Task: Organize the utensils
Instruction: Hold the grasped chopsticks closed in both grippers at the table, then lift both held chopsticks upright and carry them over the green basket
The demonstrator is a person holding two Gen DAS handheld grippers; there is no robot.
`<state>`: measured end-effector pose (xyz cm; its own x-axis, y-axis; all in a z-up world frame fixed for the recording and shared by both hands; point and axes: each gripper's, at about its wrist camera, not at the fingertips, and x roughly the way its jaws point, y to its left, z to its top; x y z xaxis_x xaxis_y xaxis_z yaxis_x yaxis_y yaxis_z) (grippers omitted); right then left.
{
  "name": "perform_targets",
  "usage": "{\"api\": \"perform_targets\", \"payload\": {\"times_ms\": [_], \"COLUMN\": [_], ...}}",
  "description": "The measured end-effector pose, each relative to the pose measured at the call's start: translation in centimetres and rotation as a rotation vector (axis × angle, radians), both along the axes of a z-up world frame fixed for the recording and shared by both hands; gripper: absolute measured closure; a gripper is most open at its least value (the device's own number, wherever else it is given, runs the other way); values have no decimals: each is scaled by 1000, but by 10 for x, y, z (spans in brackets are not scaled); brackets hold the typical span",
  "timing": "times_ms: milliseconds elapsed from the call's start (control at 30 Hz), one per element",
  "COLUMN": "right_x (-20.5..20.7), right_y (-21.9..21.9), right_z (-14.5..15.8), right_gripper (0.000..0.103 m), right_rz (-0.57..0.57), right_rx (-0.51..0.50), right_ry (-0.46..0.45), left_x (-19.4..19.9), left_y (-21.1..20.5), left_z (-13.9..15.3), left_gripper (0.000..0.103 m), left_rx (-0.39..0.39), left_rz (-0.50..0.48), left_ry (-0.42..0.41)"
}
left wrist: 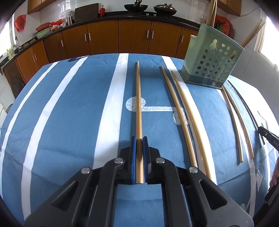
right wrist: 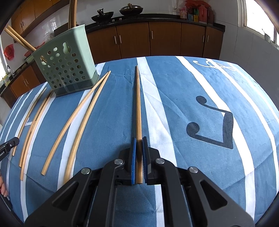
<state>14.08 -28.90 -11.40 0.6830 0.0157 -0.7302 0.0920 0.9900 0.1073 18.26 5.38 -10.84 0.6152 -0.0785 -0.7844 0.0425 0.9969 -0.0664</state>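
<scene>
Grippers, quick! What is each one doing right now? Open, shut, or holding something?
Left gripper: shut on a chopstick.
Right gripper: shut on another chopstick.

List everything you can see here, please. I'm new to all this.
Cloth: one, blue with white stripes, over the table.
Holder: one, green with holes, at the far side of the cloth.
Chopsticks in holder: several, wooden, standing or leaning out of the top.
Loose chopsticks: four, wooden, lying on the cloth in two pairs near the holder.
Held chopsticks: two, wooden, one in each gripper.
Woks: two, black, on the back counter.
Cabinets: a row, brown, under the counter.
Left gripper: one, black with blue pads, jaws shut on a chopstick.
Right gripper: one, black with blue pads, jaws shut on a chopstick.
</scene>
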Motion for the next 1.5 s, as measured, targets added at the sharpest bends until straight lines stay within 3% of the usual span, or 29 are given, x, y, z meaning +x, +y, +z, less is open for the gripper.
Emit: {"api": "perform_targets", "payload": {"times_ms": [133, 367, 700, 1100, 1500], "right_x": [-12, -23, -28, -23, -32], "right_y": [-6, -21, -27, -20, 4], "right_z": [29, 81, 122, 138, 210], "right_gripper": [95, 96, 96, 96, 96], "right_rz": [-14, -52, -71, -43, 75], "right_rx": [3, 15, 29, 12, 86], "right_ry": [-98, -256, -391, -430, -581], "left_x": [-5, -11, -18, -15, -29], "left_y": [5, 11, 25, 21, -21], "left_z": [16, 74, 144, 170, 235], "left_gripper": [95, 95, 95, 95, 95], "left_rx": [-5, -38, -125, -132, -175], "left_rz": [15, 20, 65, 47, -103], "left_ry": [-30, -178, -365, -404, -509]}}
